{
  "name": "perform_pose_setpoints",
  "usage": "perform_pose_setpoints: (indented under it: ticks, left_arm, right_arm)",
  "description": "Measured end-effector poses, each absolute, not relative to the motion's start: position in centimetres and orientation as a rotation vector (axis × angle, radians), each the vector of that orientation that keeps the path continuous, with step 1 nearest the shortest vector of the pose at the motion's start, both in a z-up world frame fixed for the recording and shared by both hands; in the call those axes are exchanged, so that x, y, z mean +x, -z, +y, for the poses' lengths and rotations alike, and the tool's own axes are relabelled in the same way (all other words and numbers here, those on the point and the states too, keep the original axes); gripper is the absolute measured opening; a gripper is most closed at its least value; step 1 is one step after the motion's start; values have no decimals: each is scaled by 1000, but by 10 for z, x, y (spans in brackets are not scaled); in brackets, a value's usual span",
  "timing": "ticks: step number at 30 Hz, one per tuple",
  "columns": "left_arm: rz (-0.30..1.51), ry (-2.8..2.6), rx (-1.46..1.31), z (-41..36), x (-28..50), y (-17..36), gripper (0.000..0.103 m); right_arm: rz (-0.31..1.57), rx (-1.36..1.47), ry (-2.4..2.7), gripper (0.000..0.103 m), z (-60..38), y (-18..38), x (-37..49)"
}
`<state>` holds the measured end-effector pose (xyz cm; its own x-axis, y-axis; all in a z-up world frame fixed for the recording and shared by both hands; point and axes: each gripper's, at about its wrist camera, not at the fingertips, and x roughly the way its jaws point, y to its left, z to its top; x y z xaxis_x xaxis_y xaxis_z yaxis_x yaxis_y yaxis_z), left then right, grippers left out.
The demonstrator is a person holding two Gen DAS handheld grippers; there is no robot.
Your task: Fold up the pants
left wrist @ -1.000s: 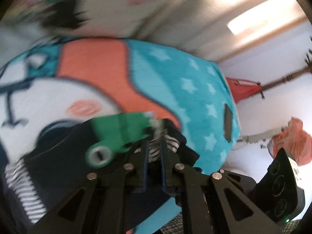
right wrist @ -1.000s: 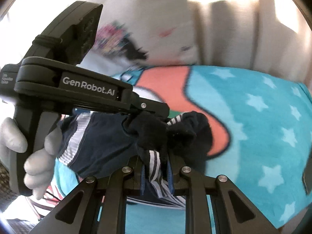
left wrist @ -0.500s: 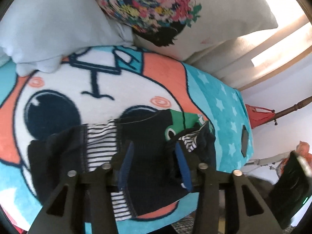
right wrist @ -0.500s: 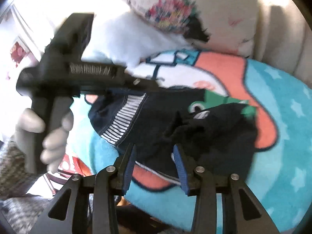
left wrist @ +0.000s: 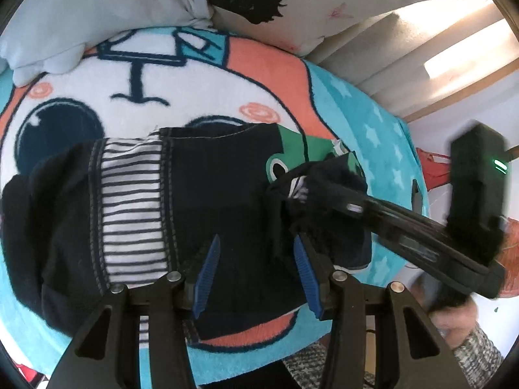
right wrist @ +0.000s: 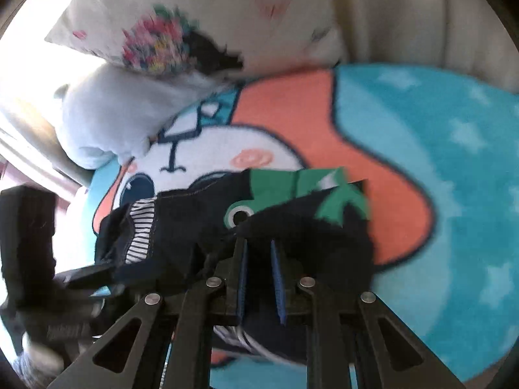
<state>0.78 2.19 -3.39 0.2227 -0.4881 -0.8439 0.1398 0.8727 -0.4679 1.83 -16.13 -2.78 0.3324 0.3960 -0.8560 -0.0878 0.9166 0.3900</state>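
Dark pants (left wrist: 207, 214) lying bunched on cartoon blanket (left wrist: 168, 74), near edge of bed, striped panel to left, green frog patch at far right. Left tongs (left wrist: 256, 272) spread wide, empty, hovering over near middle of pants; probably lined up for next grab or to press fabric flat. Right tongs (right wrist: 259, 272) narrow, blue pads nearly parallel, dark bunched cloth right at tips; cannot tell whether pinching it, frame blurred. From left view, right tongs reach in from right, tip buried in raised lump of fabric at right end, likely to drag that end over for a fold. Fold far from done, cloth rumpled. Two pillows (left wrist: 97, 16) at far side, pale headboard behind, white wall right.
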Motion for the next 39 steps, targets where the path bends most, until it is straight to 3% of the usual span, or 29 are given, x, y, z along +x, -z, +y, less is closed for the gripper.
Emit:
perform_pose_setpoints:
  ticks: [4, 12, 18, 23, 29, 36, 39]
  left_arm:
    - [1241, 395, -329, 41, -1, 21, 46]
    - [1162, 274, -384, 100, -22, -3, 46]
    - [1102, 171, -476, 149, -28, -12, 46]
    - [1088, 83, -550, 193, -38, -8, 46]
    - [1111, 22, -597, 227, -53, 12, 46]
    - [1123, -3, -616, 250, -68, 25, 46]
    - [1124, 0, -621, 255, -73, 27, 46]
  right_arm:
    - [1241, 315, -306, 17, -149, 56, 34]
    - [1158, 320, -326, 18, -154, 9, 17]
    - [1275, 299, -290, 19, -134, 48, 30]
    - [1187, 239, -281, 22, -127, 0, 27]
    - [1207, 259, -479, 59, -61, -29, 34]
    - [1358, 82, -516, 74, 44, -6, 45]
    - [1425, 3, -472, 75, 77, 15, 54]
